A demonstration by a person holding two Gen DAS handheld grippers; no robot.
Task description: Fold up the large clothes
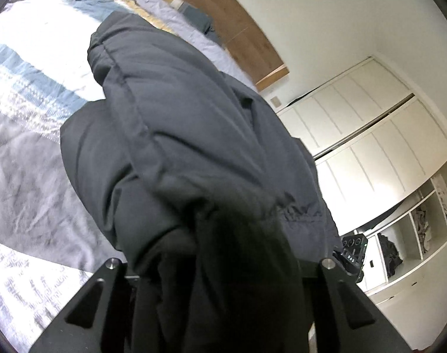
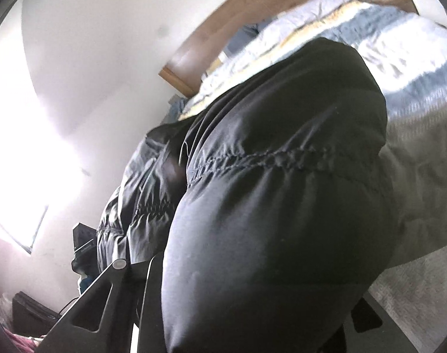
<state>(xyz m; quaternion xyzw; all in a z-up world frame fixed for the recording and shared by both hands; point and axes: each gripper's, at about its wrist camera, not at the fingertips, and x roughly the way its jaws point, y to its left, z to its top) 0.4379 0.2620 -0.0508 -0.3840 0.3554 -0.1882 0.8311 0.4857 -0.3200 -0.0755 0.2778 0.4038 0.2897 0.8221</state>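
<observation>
Pinching folds of the dark quilted padded jacket [image 1: 194, 147], the left gripper [image 1: 220, 267] and right gripper [image 2: 247, 294] apparently hoist it clear of the striped bed quilt [image 1: 32, 58] toward twelve o'clock, freeing it for folding.

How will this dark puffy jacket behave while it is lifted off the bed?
The jacket looks floppy: it drapes from the left claw and right claw. Puffy quilting suggests it is light but bulky. Its smooth sheen hints it may slip.
</observation>
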